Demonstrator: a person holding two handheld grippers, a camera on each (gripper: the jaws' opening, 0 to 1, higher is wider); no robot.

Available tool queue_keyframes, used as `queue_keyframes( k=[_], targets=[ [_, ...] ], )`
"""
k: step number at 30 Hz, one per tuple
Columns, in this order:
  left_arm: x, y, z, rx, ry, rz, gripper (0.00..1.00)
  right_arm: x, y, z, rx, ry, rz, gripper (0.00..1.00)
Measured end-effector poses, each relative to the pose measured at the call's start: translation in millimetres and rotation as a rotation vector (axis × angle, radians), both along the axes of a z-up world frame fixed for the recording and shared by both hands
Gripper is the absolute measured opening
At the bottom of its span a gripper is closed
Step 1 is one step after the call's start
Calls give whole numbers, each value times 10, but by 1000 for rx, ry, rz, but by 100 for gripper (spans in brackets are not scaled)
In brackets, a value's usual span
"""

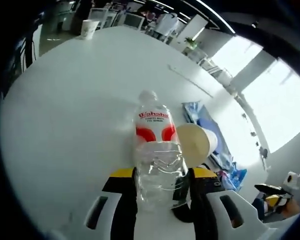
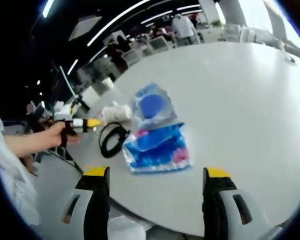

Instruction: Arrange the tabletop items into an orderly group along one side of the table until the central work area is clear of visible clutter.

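Step in hand: L gripper [image 1: 161, 192] jaws pinching clear water bottle [image 1: 157, 155], held just beside paper cup [image 1: 196, 142]. R gripper [image 2: 157, 187] jaws spread, w/ nothing between, near blue packets [image 2: 157, 145] and black cable [image 2: 112, 140]. Next, prob: set bottle by packets. White round surface [image 1: 70, 110]; open office w/ strip lights.

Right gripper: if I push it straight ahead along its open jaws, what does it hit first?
Probably the blue plastic packet lying on the white table, straight ahead of the right gripper; depth is hard to judge.
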State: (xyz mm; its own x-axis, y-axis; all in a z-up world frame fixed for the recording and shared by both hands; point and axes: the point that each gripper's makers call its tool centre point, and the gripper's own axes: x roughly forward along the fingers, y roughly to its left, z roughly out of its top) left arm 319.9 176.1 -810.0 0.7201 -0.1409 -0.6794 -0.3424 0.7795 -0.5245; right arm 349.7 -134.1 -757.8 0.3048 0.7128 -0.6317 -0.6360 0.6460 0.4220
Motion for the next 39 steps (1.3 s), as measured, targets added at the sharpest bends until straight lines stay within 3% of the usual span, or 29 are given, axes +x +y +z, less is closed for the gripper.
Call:
queue_keyframes(
  k=[4,7,15,39],
  targets=[
    [-9,-13,13,-13,-4,5,34,71,240,204,80,-9,8,72],
    [-8,-18,21,-24,-10,14,34,120,552,412,176,6,53,72],
    [-3,-30,22,-50,-24,42,35,375,1107,740,248,-50,134,72],
    [-13,-56,31,-78,-33,61,36,572,2006,1112,320,-81,300,72]
  ],
)
